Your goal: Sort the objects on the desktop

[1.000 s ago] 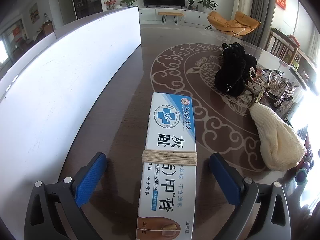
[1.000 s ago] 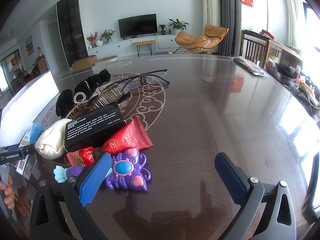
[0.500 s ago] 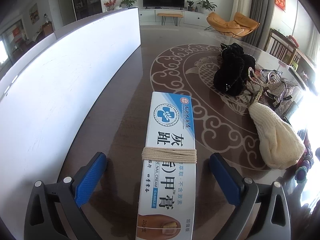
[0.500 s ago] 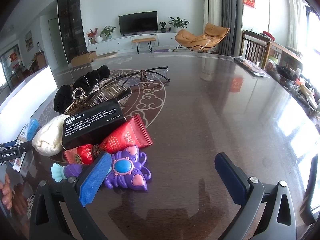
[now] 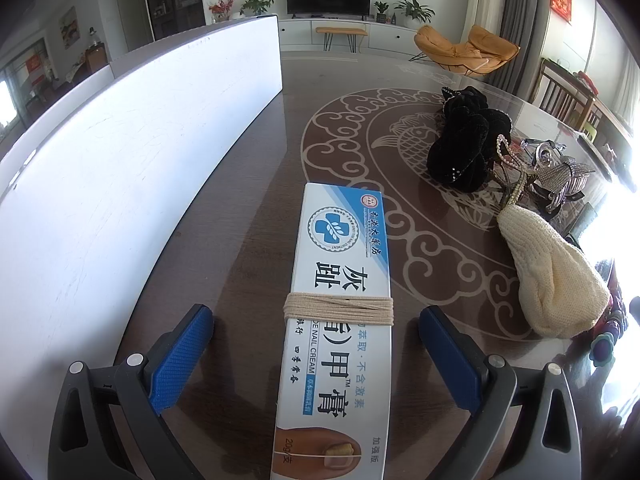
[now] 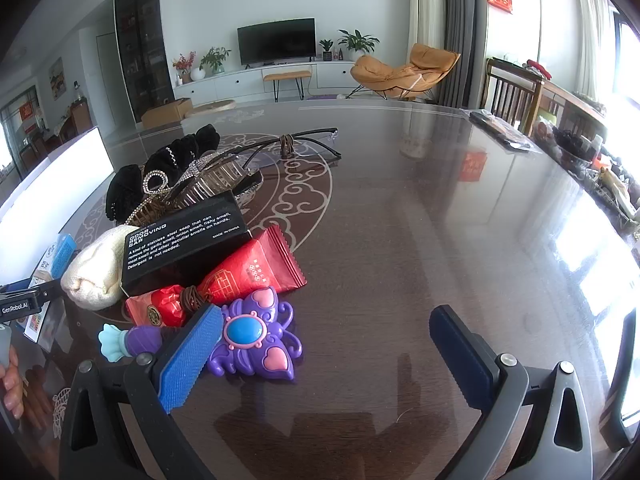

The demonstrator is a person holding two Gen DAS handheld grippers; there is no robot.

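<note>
Left wrist: left gripper (image 5: 316, 354) fingers released, straddling nail cream box (image 5: 340, 320), long axis 12 o'clock.

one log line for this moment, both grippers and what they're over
left gripper: open, straddling cream box on table | right gripper: open, empty, beside purple butterfly toy | nothing grasped

A home living room – a wall television (image 6: 276, 42) above a low white cabinet (image 6: 256, 82). An orange lounge chair (image 6: 404, 70), potted plants (image 6: 356, 42) and curtains (image 6: 452, 32) stand nearby
</note>
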